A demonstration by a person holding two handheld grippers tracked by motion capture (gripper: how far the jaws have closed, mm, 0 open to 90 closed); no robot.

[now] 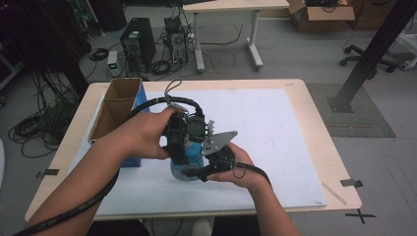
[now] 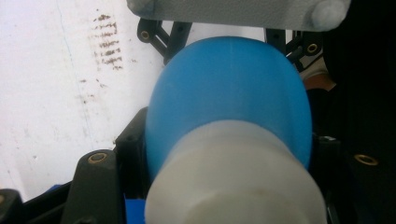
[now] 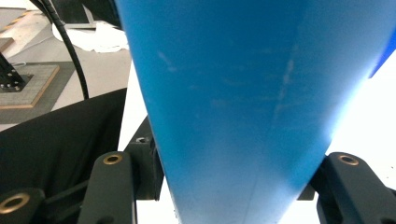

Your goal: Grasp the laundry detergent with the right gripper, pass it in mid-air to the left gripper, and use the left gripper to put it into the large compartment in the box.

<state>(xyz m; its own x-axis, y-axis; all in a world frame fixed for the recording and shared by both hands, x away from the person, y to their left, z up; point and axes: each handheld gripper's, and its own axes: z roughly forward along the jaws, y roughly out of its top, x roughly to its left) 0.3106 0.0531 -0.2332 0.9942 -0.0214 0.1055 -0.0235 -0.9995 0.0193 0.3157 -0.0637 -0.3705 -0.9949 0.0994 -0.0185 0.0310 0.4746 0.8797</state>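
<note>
A blue bottle [image 1: 195,150] stands upright on the white mat [image 1: 275,128] at the middle of the table. In the left gripper view its blue shoulder [image 2: 229,88] swells beyond a white cap [image 2: 233,182]. My left gripper [image 1: 188,146] comes down from above, and its jaws are shut on that cap [image 2: 224,158]. My right gripper [image 1: 193,172] reaches in from the right, low against the bottle's body. In the right gripper view the blue wall [image 3: 247,93] sits tight between both black jaws, so the right gripper [image 3: 229,191] is shut on the bottle.
An open cardboard box [image 1: 115,105] with a blue side stands at the table's left, close behind my left hand. The wooden table edge [image 1: 319,147] runs to the right of the mat. Computers and cables lie on the floor beyond the table.
</note>
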